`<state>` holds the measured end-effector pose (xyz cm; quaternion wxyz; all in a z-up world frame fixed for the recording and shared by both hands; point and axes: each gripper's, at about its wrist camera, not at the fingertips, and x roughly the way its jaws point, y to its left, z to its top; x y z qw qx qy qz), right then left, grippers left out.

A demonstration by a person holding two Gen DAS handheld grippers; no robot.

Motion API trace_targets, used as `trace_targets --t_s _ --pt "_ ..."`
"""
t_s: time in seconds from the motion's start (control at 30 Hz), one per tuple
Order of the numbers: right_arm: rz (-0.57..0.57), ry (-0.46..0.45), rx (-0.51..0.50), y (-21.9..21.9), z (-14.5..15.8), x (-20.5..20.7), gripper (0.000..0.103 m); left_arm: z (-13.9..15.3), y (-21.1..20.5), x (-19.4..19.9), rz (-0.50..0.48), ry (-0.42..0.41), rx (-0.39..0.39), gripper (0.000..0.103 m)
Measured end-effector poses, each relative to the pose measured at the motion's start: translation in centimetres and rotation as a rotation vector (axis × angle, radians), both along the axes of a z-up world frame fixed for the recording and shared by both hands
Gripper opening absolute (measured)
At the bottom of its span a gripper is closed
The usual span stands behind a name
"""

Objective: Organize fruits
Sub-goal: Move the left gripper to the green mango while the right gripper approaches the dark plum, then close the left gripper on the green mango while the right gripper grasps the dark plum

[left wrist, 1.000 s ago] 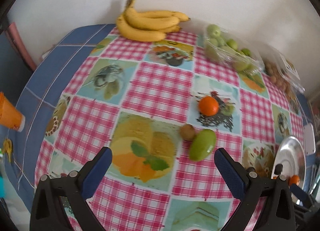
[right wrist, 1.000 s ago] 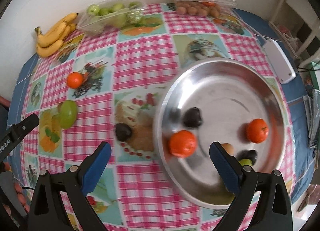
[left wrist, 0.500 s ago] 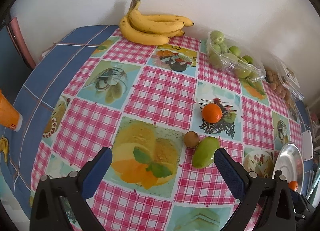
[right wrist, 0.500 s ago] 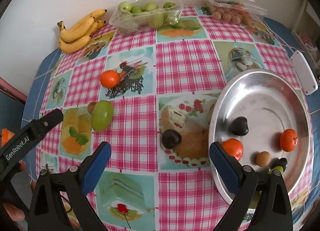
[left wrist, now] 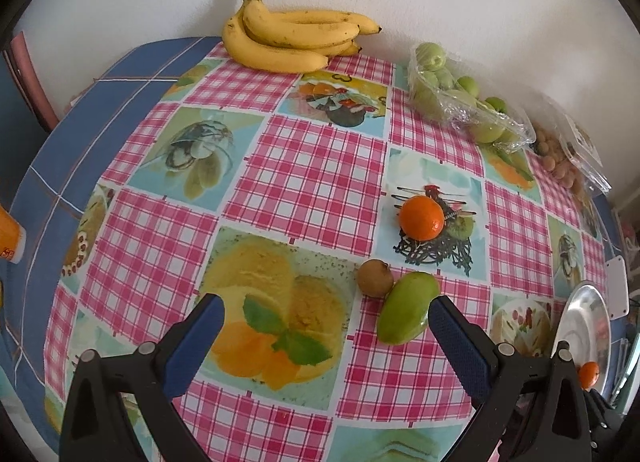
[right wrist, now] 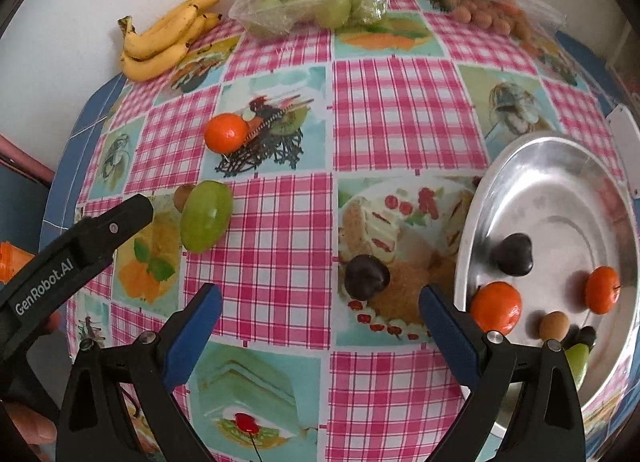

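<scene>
Fingers: our left gripper (left wrist: 326,320) and right gripper (right wrist: 320,308) spread wide, empty.
Mango (left wrist: 407,308): touching kiwi (left wrist: 375,278).
Plum (right wrist: 367,277): beside tray (right wrist: 560,165).

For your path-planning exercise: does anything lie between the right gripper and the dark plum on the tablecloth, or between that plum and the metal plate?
Nothing visible does. The dark plum lies on bare cloth just ahead of the open right gripper, and only bare tablecloth separates it from the metal plate on its right.
</scene>
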<state>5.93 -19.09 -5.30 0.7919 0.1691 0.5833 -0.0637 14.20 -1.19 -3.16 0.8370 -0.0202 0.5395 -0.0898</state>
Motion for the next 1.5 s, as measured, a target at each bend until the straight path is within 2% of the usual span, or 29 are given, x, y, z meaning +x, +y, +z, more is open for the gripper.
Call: trace_targets --t_s 0.2,0.5,0.57,0.6,0.63,0.77,0.83,0.97,1.03,1.1,1.23,1.37,1.5 --pt "-0.003 0.002 0.009 -0.3 -0.2 0.3 0.099 -0.4 -0.5 0.3 -0.033 0.033 0.007 0.103" --pt "-0.001 -0.056 0.024 -0.9 0.7 0.2 0.095 -0.6 -2.1 0.4 -0.092 0.046 -0.061 0.101" --pt "-0.007 -0.063 0.022 -1.1 0.8 0.2 0.084 -0.7 -2.5 0.4 -0.109 0.042 -0.061 0.098" --pt "-0.009 -0.061 0.029 -1.2 0.7 0.3 0.073 -0.8 -2.8 0.4 -0.12 0.043 -0.062 0.096" --pt "-0.012 -0.055 0.039 -1.4 0.5 0.3 0.067 -0.9 -2.9 0.4 -0.129 0.046 -0.065 0.094" --pt "-0.011 -0.026 0.038 -1.5 -0.4 0.4 0.061 -1.4 -3.5 0.5 -0.152 0.063 -0.076 0.085" --pt "-0.014 -0.016 0.027 -1.6 -0.5 0.3 0.05 -1.6 -3.7 0.6 -0.159 0.07 -0.075 0.081" --pt "-0.027 -0.004 0.02 -2.0 -0.8 0.3 0.048 -2.1 -4.2 0.6 -0.172 0.084 -0.072 0.068" --pt "-0.028 0.004 0.012 -2.0 -1.0 0.3 0.043 -2.5 -4.5 0.7 -0.179 0.094 -0.072 0.064" --pt "-0.033 0.013 -0.001 -2.1 -1.1 0.3 0.041 -2.7 -4.7 0.7 -0.186 0.101 -0.069 0.056" --pt "-0.034 0.027 -0.014 -2.1 -1.3 0.1 0.036 -2.8 -5.0 0.7 -0.195 0.098 -0.062 0.052" --pt "-0.038 0.037 -0.021 -2.1 -1.5 0.3 0.035 -2.9 -5.4 0.6 -0.209 0.108 -0.063 0.044" --pt "-0.039 0.042 -0.018 -2.2 -1.5 0.2 0.033 -2.4 -5.6 0.4 -0.226 0.116 -0.085 0.043"
